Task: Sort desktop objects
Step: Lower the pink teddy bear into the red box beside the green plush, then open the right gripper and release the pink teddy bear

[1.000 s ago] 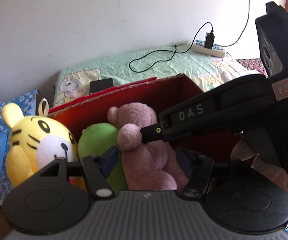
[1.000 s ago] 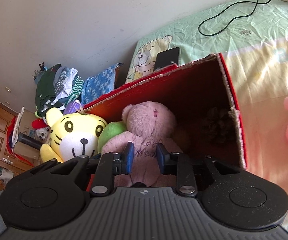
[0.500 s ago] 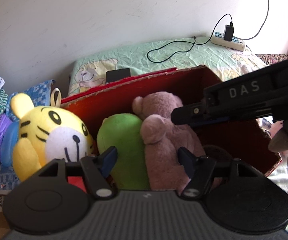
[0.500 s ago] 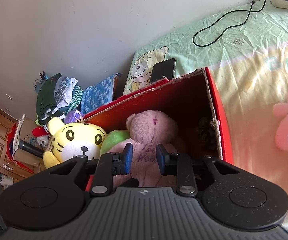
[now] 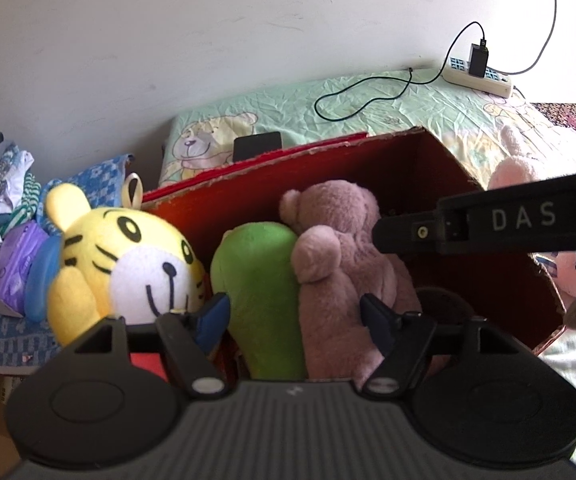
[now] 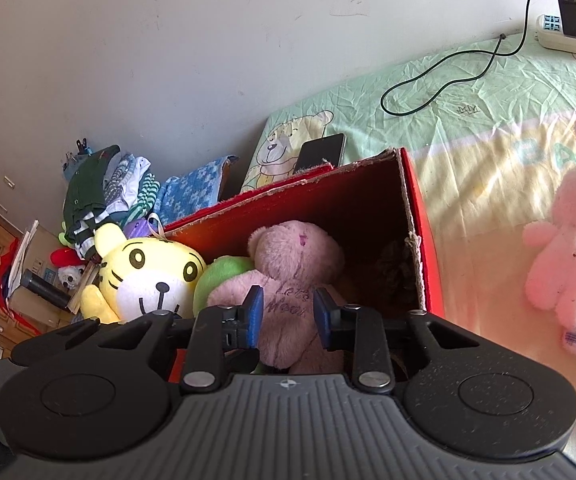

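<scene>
A red cardboard box (image 5: 428, 168) (image 6: 368, 200) on the bed holds a mauve bear (image 5: 344, 248) (image 6: 296, 264) and a green plush (image 5: 255, 272) (image 6: 223, 276). A yellow tiger plush (image 5: 127, 264) (image 6: 147, 276) leans at its left end. My left gripper (image 5: 294, 316) hovers over the box with its jaws opening; the green plush and bear lie below the gap, untouched by the pads. My right gripper (image 6: 288, 316) is opening just above the bear's chest, not pressing it. One of its fingers (image 5: 408, 236) reaches in beside the bear's head. A pink rabbit plush (image 6: 572, 232) lies on the bed to the right.
A phone (image 6: 320, 152), a black cable (image 6: 440, 88) and a power strip (image 6: 568, 36) lie on the bed behind the box, against the wall. Piled clothes (image 6: 103, 184) and a purple pack (image 5: 11, 276) sit left of the tiger. Something dark (image 6: 396, 264) lies in the box's right corner.
The left jaws have spread wider and no longer hug the bear. The right gripper has drawn back and up from the bear, and the pink rabbit has come into its view.
</scene>
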`<move>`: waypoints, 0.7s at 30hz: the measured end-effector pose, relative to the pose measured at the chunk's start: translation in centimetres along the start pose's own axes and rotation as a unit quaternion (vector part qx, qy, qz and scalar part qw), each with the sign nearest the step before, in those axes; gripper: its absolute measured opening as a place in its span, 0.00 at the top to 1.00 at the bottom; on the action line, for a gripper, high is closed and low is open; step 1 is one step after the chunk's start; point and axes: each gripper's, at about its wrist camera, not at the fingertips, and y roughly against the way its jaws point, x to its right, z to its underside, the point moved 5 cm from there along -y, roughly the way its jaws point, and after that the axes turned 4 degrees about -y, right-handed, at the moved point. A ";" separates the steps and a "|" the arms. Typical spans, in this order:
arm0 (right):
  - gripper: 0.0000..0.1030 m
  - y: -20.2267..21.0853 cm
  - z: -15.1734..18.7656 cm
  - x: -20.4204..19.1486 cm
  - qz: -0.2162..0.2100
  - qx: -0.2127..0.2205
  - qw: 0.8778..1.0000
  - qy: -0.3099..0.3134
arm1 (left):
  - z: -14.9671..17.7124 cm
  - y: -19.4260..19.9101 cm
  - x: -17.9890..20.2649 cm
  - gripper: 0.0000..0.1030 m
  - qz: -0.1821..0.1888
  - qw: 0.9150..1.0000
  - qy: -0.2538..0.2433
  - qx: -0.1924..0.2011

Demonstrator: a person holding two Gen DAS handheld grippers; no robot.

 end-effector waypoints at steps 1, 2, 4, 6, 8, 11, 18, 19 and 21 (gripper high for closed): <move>0.68 0.2 0.0 0.1 0.000 0.004 1.000 -0.001 | 0.0 0.1 0.0 0.25 -0.004 1.000 0.001 0.000; 0.67 0.4 0.0 0.1 0.001 0.007 1.000 -0.002 | 0.0 0.2 0.0 0.24 -0.008 1.000 0.001 0.000; 0.66 0.7 0.0 0.2 0.003 0.011 1.000 -0.005 | 0.0 0.3 0.1 0.24 -0.014 1.000 0.003 -0.001; 0.66 0.9 0.1 0.4 0.003 0.013 1.000 -0.006 | 0.0 0.3 0.1 0.24 -0.019 1.000 0.006 -0.004; 0.66 1.1 0.3 0.4 0.006 0.014 1.000 -0.003 | 0.0 0.2 0.2 0.23 -0.023 1.000 0.011 -0.008; 0.66 1.4 0.6 0.5 0.007 0.014 1.000 0.003 | 0.0 0.3 0.3 0.23 -0.030 0.999 0.017 -0.013; 0.66 1.8 1.2 0.6 0.009 0.002 1.000 0.021 | 0.4 0.6 0.8 0.18 -0.047 0.998 0.029 -0.020; 0.66 1.8 1.2 0.6 0.007 0.001 1.000 0.021 | 0.4 0.6 0.8 0.18 -0.050 0.998 0.032 -0.022; 0.66 2.0 1.2 0.7 0.003 -0.002 1.000 0.022 | 0.5 0.6 0.8 0.18 -0.054 0.997 0.038 -0.026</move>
